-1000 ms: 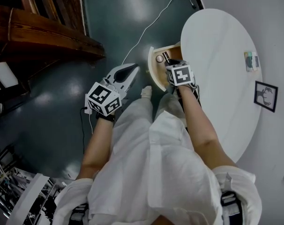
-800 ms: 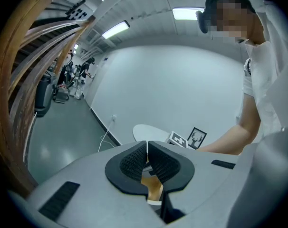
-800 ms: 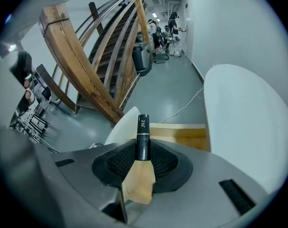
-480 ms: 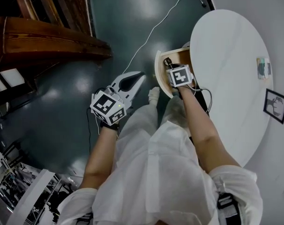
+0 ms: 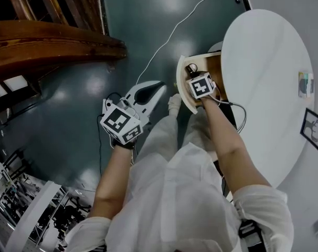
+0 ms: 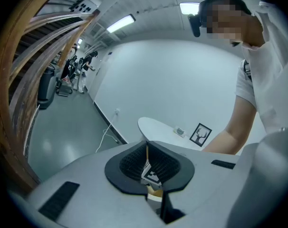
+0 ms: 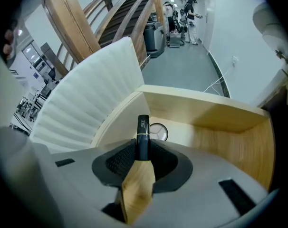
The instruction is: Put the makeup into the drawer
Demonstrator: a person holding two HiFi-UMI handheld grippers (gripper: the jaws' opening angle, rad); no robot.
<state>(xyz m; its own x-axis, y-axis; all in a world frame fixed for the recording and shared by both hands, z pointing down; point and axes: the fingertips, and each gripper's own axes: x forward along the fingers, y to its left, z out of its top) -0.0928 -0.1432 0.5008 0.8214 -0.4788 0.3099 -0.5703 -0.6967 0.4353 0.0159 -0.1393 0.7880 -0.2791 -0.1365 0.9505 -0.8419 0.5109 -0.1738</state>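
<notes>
A black makeup tube with a gold band stands between the pads of my right gripper, which is shut on it. In the head view the right gripper points steeply down into the open wooden drawer under the white round table. On the drawer floor just beyond the tube lies a round compact. My left gripper hangs over the dark floor left of the drawer. Its jaws are closed together with nothing in them.
The drawer's white ribbed front curves along the left. A framed picture and a small box sit on the table. A white cable crosses the floor, and a wooden staircase stands to the left.
My right gripper has sunk with the tube down into the drawer. The left gripper has dropped a little and stays shut.
</notes>
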